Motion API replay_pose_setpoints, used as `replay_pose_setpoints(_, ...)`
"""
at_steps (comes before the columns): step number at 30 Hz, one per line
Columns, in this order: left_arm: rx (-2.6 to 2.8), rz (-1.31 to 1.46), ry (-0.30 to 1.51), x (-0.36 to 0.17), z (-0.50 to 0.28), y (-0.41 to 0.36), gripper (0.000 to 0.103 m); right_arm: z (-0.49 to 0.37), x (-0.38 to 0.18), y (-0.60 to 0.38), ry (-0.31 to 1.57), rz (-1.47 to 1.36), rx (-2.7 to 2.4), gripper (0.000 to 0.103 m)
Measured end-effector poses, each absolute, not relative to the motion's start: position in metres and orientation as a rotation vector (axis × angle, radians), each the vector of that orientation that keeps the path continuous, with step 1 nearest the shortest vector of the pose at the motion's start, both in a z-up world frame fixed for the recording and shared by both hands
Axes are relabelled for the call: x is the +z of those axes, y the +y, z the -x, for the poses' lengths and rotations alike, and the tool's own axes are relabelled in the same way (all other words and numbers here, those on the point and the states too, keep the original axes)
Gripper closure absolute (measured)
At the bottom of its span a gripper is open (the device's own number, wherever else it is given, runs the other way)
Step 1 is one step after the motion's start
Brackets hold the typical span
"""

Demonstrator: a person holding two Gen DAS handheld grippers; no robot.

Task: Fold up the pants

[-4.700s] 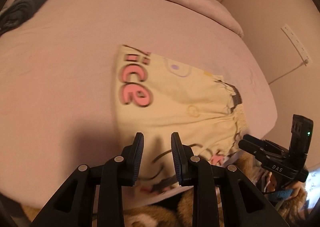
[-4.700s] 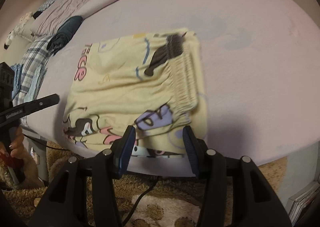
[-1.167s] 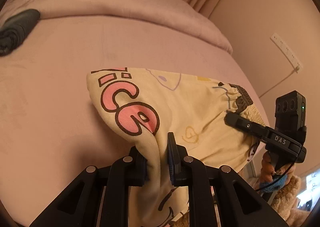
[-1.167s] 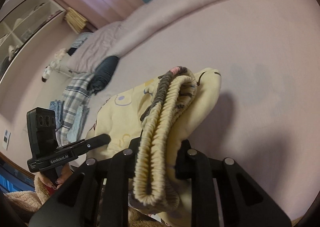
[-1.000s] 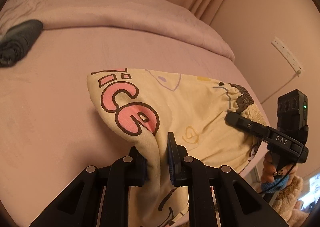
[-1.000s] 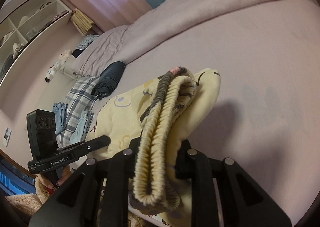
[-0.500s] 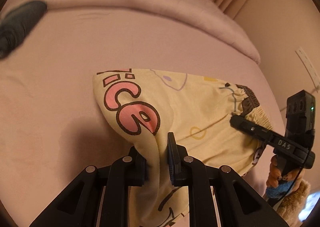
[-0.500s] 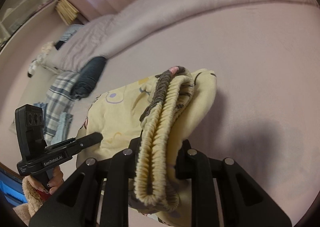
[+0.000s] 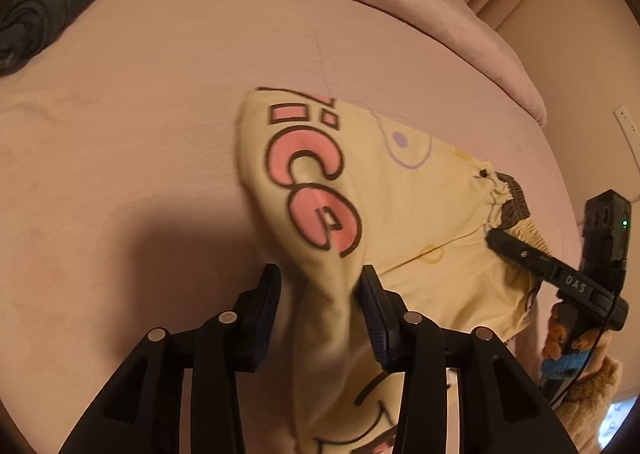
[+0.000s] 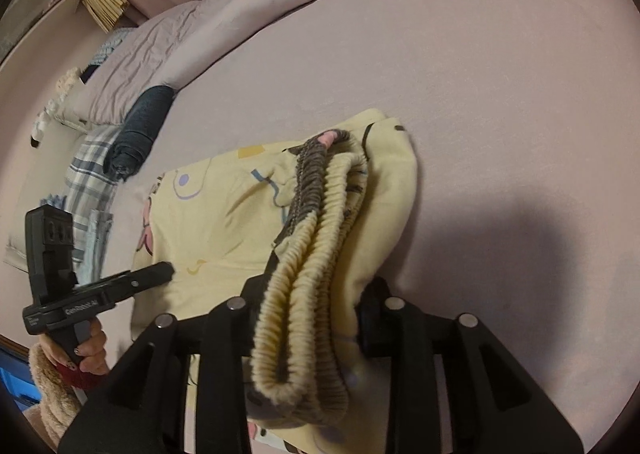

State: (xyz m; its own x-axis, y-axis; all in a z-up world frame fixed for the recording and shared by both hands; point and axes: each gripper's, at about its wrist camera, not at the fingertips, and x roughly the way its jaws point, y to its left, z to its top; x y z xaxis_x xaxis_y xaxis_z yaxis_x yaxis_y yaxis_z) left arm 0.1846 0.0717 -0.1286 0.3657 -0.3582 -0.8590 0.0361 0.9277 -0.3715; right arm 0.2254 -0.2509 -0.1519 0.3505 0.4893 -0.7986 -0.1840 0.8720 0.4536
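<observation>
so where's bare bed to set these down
Bare pink sheet lies between the yellow printed pants and the rolled dark garment, also beyond the waistband. Crowded by the plaid clothes at the bed's edge.

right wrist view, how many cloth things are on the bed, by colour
yellow pants: 1
dark rolled garment: 1
plaid cloth: 1
pink quilt: 1
total: 4
</observation>
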Motion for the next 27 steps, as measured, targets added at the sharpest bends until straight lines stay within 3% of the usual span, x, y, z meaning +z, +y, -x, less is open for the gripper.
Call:
replay_pose_setpoints(5, -0.208, 0.353, 1.168, -0.13, -0.171, 0.09, 0.06, -0.218, -0.144, -0.253, 1.1, -0.15, 0.321, 0.044)
replay_pose_setpoints(8, -0.149, 0.343, 1.158, -0.129, -0.158, 0.099, 0.06, -0.213, -0.142, -0.26, 1.091, -0.11, 0.271, 0.04)
replay_pose_setpoints(11, -0.09, 0.325, 1.153, -0.126, -0.144, 0.105, 0.06, -0.21, -0.139, -0.268, 1.081, -0.119, 0.218, 0.03)
replay_pose_setpoints(18, 0.015, 0.245, 1.119, -0.097, -0.107, 0.101, 0.06, -0.188, -0.108, -0.266, 1.021, -0.031, 0.141, 0.028)
replay_pose_setpoints(21, -0.011, 0.277, 1.058, -0.072, -0.098, 0.09, 0.048, -0.172, -0.084, -0.258, 0.959, 0.027, 0.124, 0.028)
replay_pose_setpoints(23, -0.017, 0.273, 1.013, -0.057, -0.09, 0.086, 0.033, -0.16, -0.068, -0.256, 0.917, 0.044, 0.132, 0.026)
replay_pose_setpoints(27, -0.012, 0.257, 0.928, -0.029, -0.081, 0.073, 0.023, -0.137, -0.038, -0.25, 0.838, 0.039, 0.155, 0.022)
